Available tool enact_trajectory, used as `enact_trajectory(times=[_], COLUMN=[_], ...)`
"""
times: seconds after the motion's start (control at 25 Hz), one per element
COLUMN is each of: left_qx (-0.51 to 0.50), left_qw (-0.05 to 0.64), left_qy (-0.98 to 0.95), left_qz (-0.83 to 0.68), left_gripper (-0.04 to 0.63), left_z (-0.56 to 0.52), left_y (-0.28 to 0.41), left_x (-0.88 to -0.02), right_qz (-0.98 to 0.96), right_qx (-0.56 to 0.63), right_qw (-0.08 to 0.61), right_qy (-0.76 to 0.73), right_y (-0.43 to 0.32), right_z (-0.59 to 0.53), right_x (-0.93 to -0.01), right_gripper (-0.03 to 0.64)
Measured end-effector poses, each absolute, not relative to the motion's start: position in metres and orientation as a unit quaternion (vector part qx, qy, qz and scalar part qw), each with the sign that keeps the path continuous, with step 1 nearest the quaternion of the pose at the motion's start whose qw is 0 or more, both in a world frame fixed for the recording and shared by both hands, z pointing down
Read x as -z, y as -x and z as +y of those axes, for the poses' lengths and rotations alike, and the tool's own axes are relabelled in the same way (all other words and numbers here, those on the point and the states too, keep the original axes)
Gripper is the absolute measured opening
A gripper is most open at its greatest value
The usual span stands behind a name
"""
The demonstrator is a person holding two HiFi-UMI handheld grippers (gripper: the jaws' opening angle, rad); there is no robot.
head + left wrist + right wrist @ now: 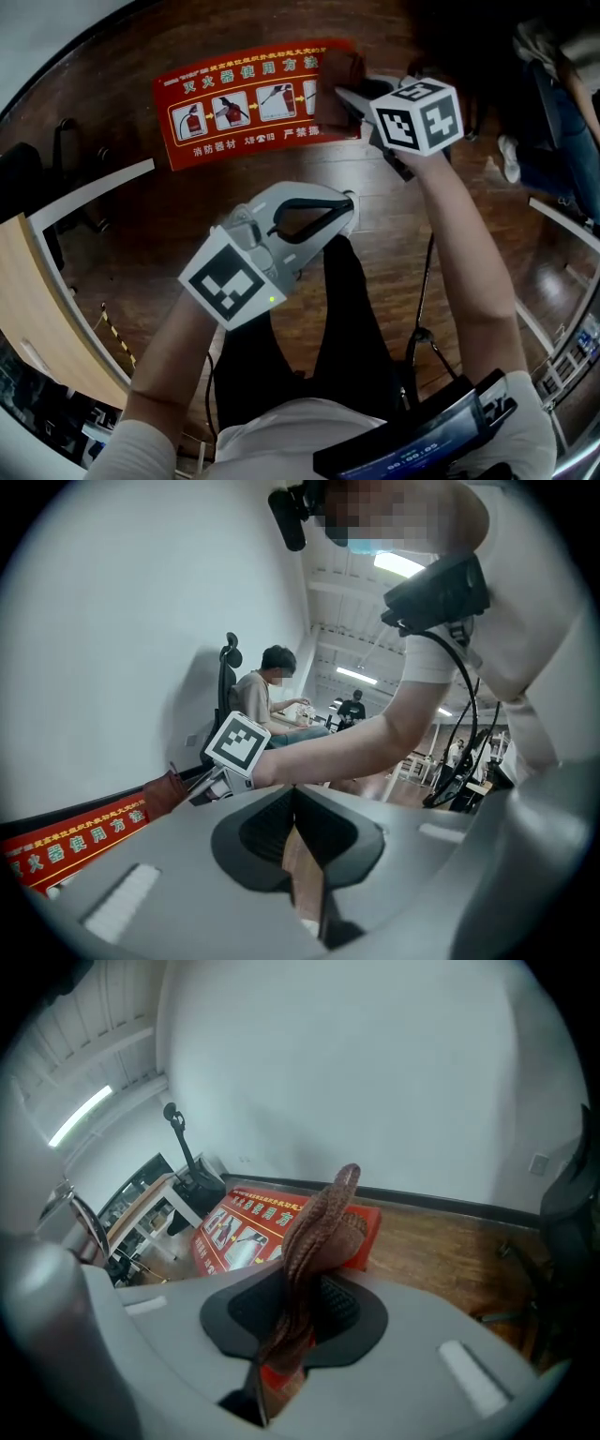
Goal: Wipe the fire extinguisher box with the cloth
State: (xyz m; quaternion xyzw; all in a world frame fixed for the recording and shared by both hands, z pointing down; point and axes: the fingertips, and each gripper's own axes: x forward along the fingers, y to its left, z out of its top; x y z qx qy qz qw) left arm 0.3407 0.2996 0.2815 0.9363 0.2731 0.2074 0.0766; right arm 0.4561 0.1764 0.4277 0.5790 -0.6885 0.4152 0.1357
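Two grippers are seen, and only one is put to work. The right gripper (305, 1297) is clamped on the cloth (323, 1218), a brown knitted strip that is pinched between the pads and stands up past the jaw tips in a loose fold. It is held so, it may be judged, that the free end can be dragged over a surface while the pads are spared contact with it.

The fire extinguisher box (248, 98), red with a printed instruction panel on its upper face, lies on the wooden floor (187, 211) just ahead of and below those jaws, near the foot of the white wall (375, 1072). The cloth is set at the end of the box closest to this gripper.

The left gripper (295, 808) is pressed together on nothing, with only a sliver of floor shown under its jaws. It is held behind the right gripper and well apart from the box, presumably so that the stroke is left unobstructed.

Whether cloth and box are actually touching cannot be settled, since the fold covers the spot in the right gripper view and the marker cube (419, 114) crowds it in the head view. The box's sides and front are not shown, its far end is cut short in the left gripper view, and the small print on the panel cannot be read.
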Motion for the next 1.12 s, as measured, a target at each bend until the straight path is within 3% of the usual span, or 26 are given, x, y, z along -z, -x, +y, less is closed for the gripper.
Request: enact_trajectory(times=[0.8, 1.12], left_qx=[-0.210, -0.202], left_qw=[0.085, 0.089], left_qy=[-0.930, -0.928], left_qz=[0.290, 0.300], left_gripper=[0.000, 0.000], left_z=[0.340, 0.334], left_y=[-0.422, -0.395], left_x=[-0.327, -0.348], right_qz=[-0.712, -0.719], right_qx=[-0.424, -0.441], right_qw=[0.072, 0.078], right_qy=[-0.555, -0.532], right_y=[-0.497, -0.448], right_z=[0.221, 0.188], right_x=[-0.467, -0.513], right_gripper=[0.058, 0.058])
